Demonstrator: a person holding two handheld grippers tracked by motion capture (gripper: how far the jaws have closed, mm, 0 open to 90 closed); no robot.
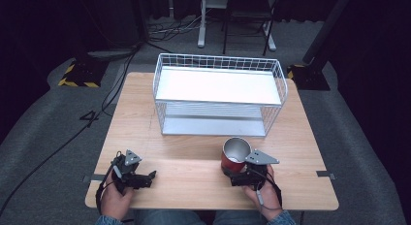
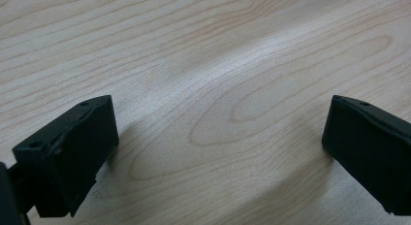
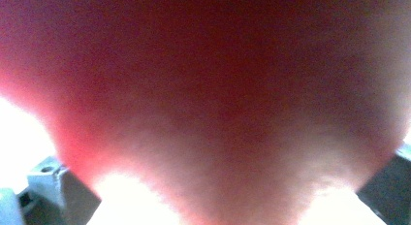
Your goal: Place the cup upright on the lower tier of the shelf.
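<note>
Red metal cup [image 1: 235,155] upright just in front of the wire basket [image 1: 219,95], pressed against right gripper [image 1: 238,177]; grip unclear. Left gripper [image 1: 145,178] wide, empty, well apart.

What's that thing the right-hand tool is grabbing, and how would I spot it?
Start at the white wire basket shelf on the light wooden table. Just in front of its right end stands a red metal cup, upright, at the right gripper. It is the only red thing, with a shiny silver inside.

Red cup [image 1: 234,155] — steel-lined, upright, mouth open — stands on the table's near right part.
</note>
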